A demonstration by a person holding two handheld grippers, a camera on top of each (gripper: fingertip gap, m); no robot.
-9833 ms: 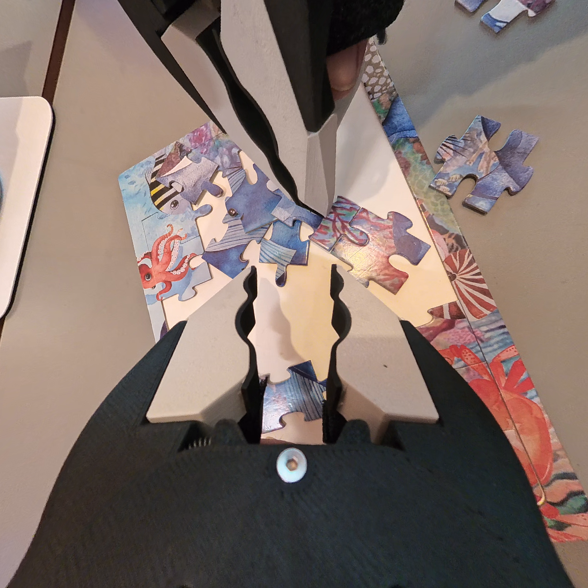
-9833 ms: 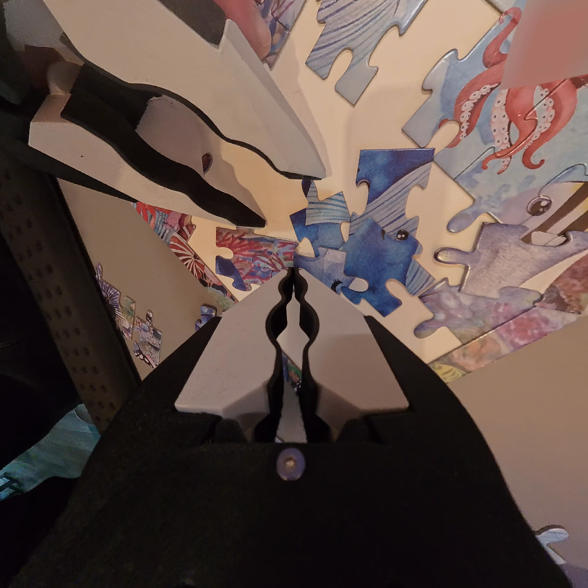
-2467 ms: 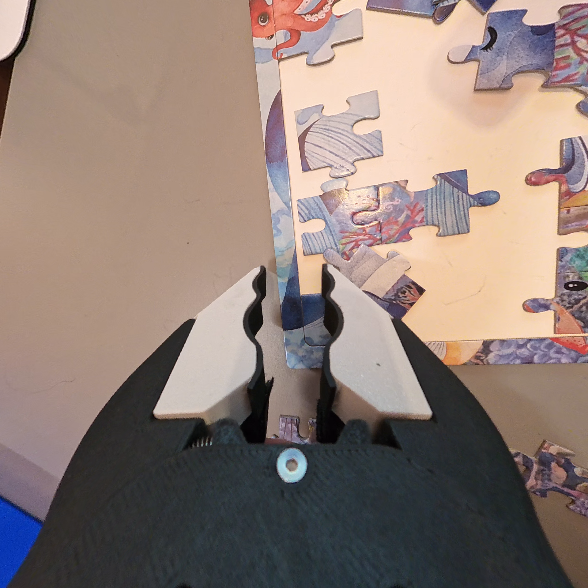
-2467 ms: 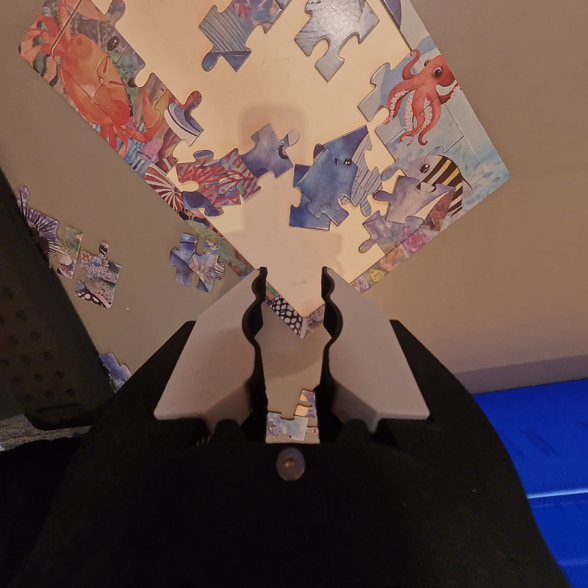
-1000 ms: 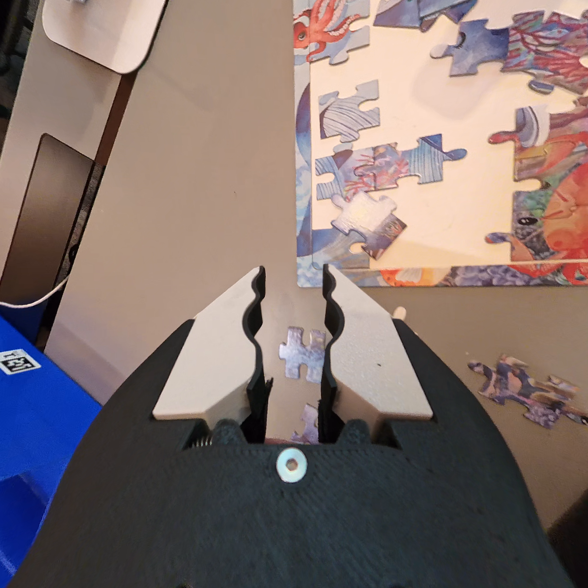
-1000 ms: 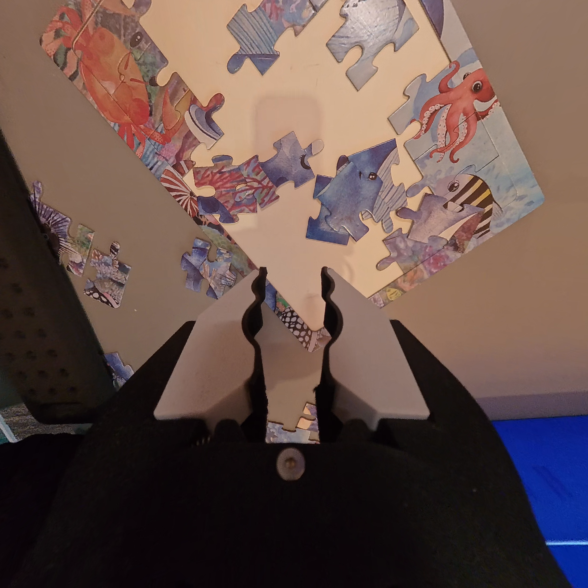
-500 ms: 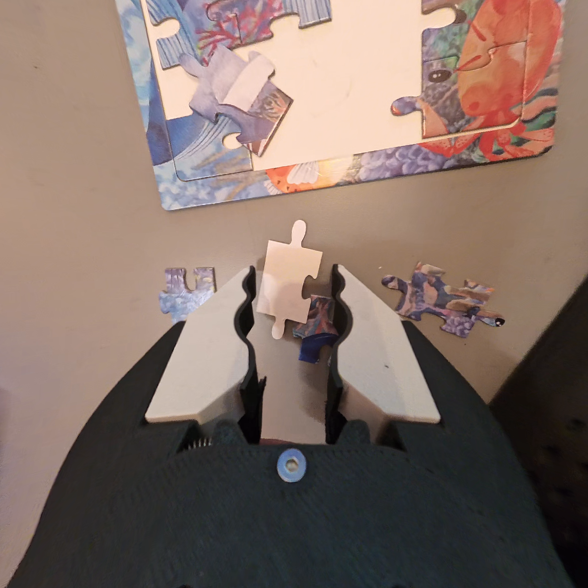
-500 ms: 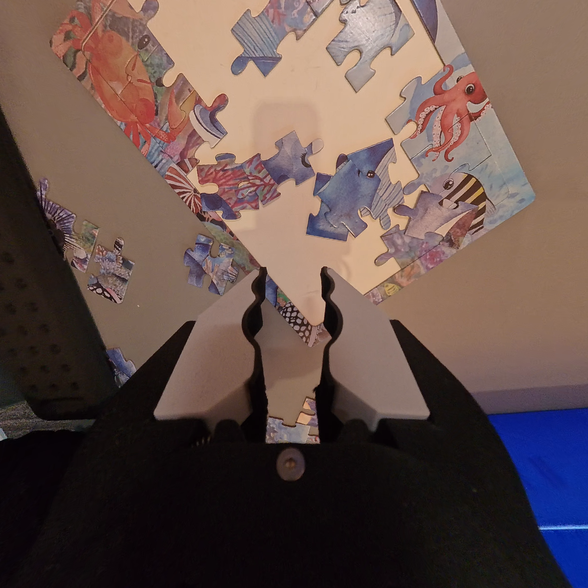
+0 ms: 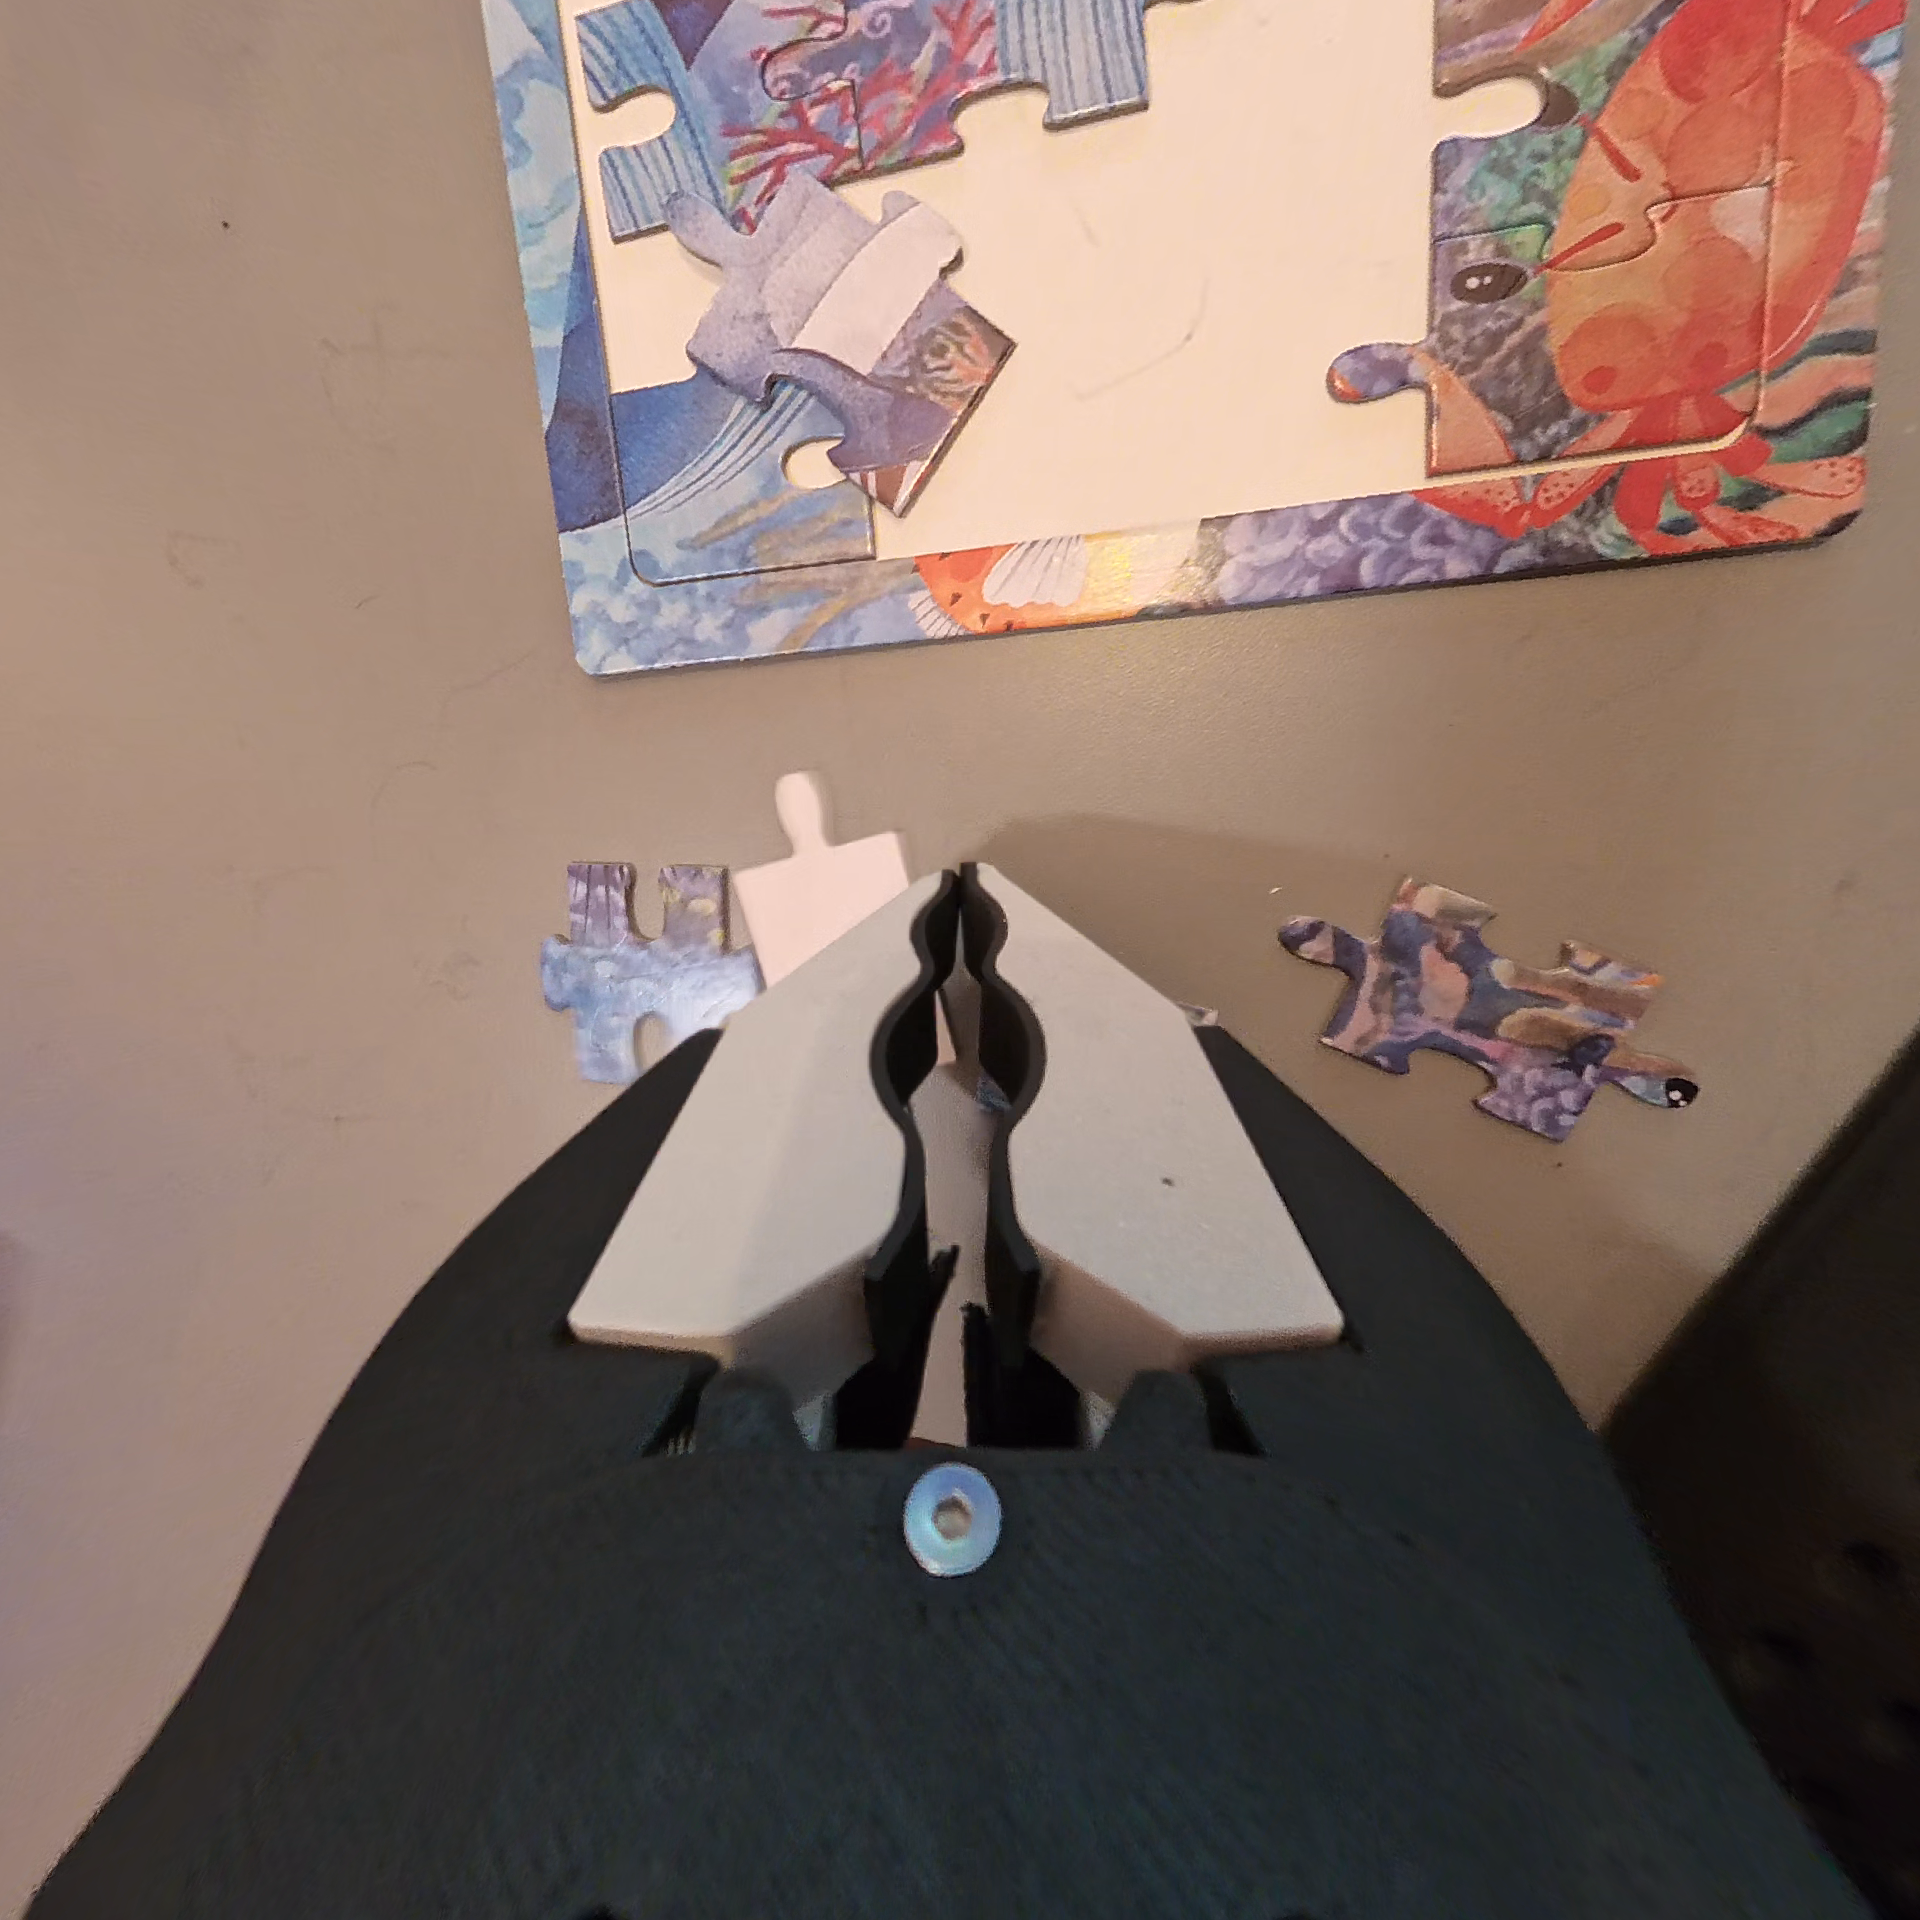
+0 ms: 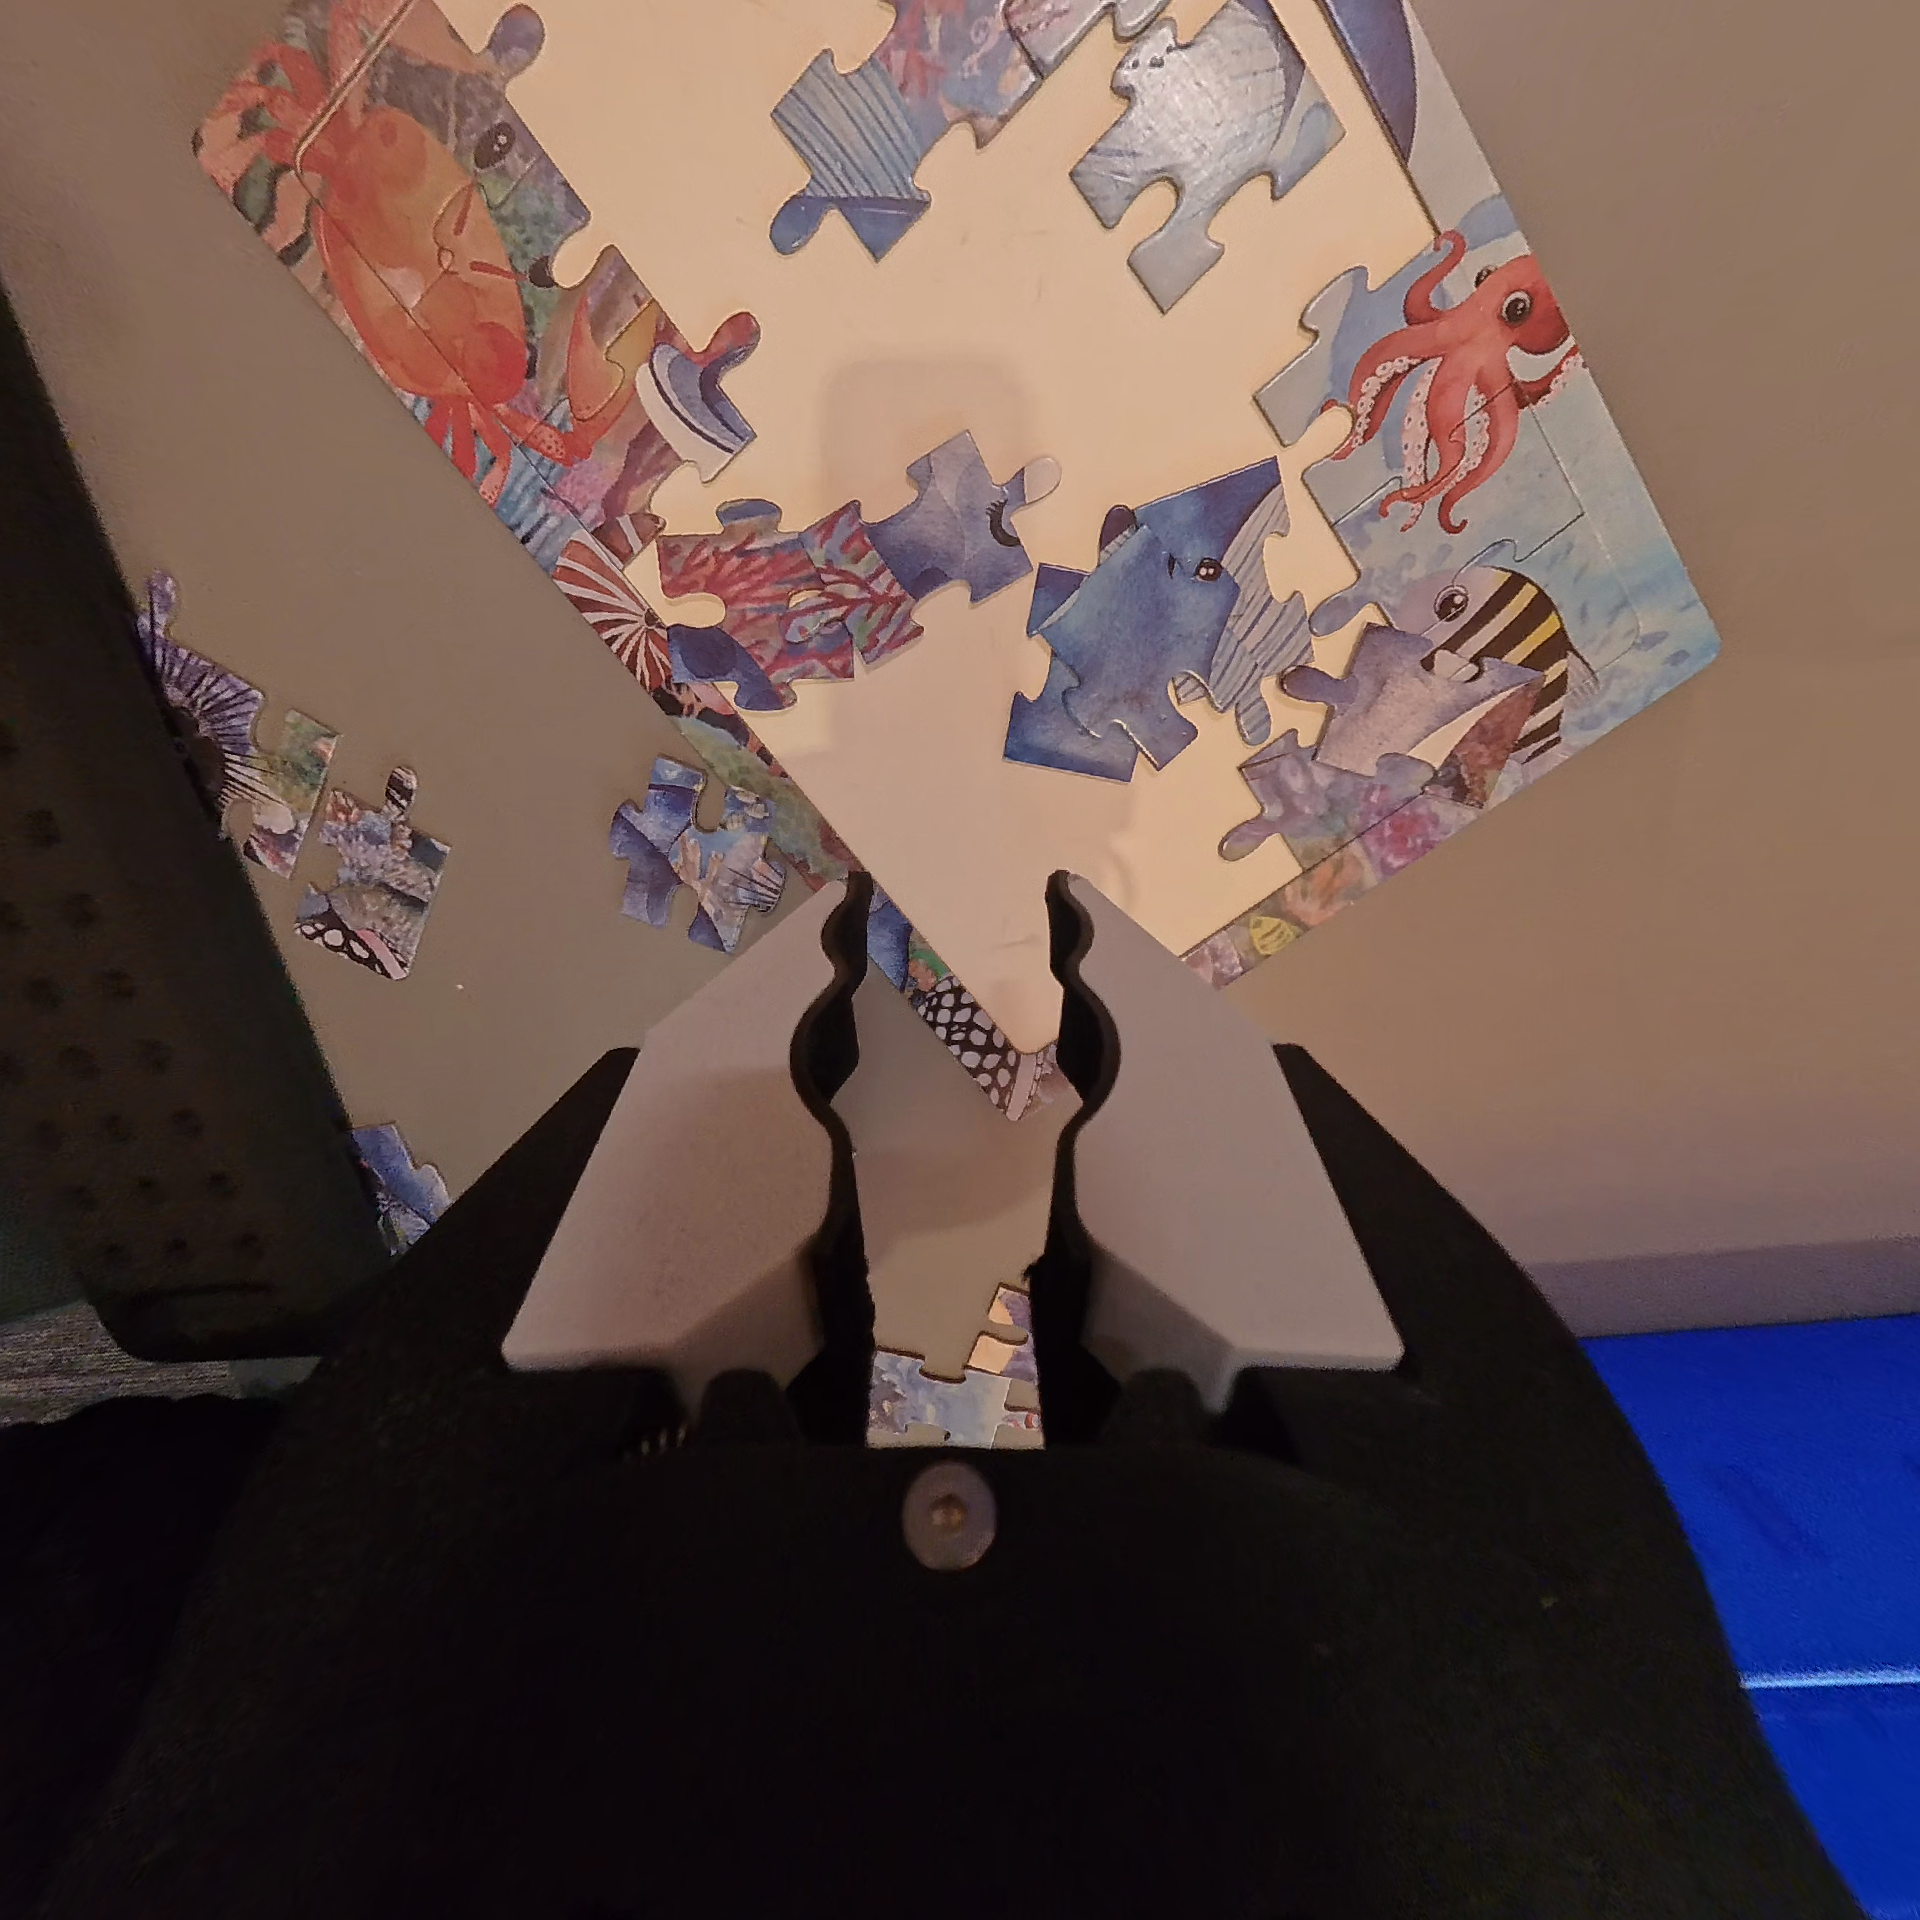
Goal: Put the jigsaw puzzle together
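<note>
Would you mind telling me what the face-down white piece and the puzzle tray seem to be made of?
The white face-down puzzle piece looks like thin die-cut cardboard, plain and matte. The colourful sea-life puzzle tray looks like printed cardboard with a slight sheen: glare shows on its border and its cream base is bare.

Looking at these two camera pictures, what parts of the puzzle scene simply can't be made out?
- Left wrist view: the left gripper is shut over a white, face-down piece; its fingers hide most of it, so whether it is gripped cannot be told.
- Left wrist view: the top edge cuts off the puzzle board.
- Right wrist view: the right gripper covers the board's near corner and most of a piece beneath it.
- Right wrist view: a dark object hides the table's left side.
</note>
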